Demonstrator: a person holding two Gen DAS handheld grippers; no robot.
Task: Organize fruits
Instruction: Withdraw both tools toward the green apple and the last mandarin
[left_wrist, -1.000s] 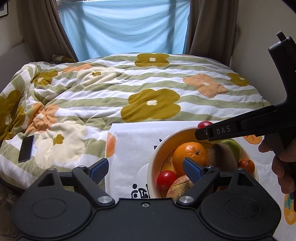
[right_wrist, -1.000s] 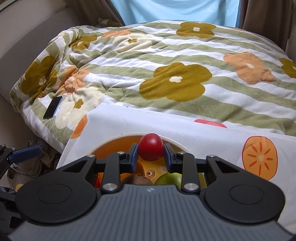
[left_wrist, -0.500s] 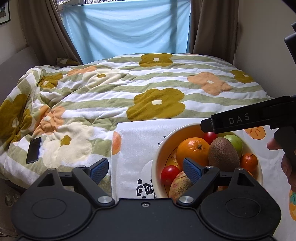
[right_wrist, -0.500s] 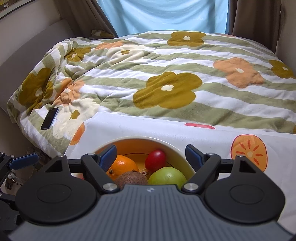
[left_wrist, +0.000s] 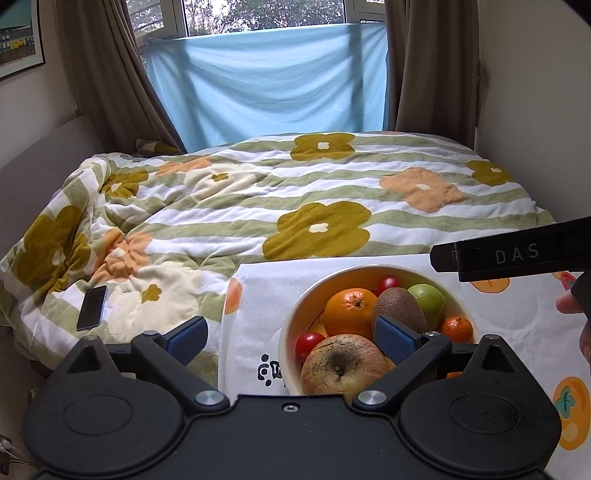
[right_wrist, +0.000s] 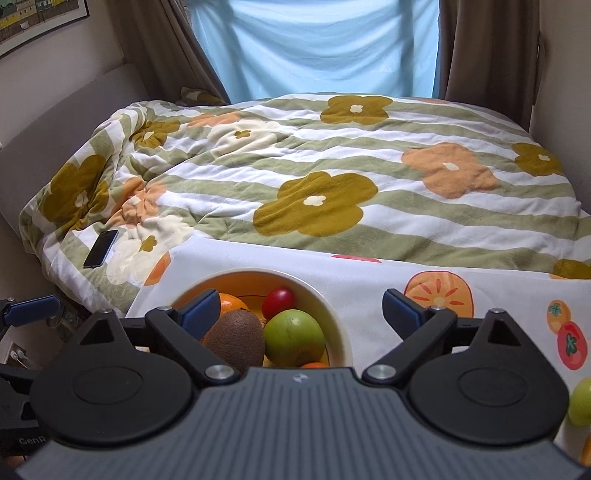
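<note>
A cream bowl stands on a white fruit-print cloth. It holds an orange, a kiwi, a green apple, a mandarin, a wrinkled apple and two red tomatoes. My left gripper is open and empty above the bowl's near left side. My right gripper is open and empty above the bowl, over the green apple, kiwi and tomato. Its body shows in the left wrist view.
The cloth lies on a bed with a flowered green-striped quilt. A dark phone lies on the quilt's left edge. Another green fruit sits on the cloth at far right. Curtains and a blue sheet hang behind.
My right gripper let the red tomato go into the bowl, opened, and rose and drew back. The left gripper also rose; it stayed open.
</note>
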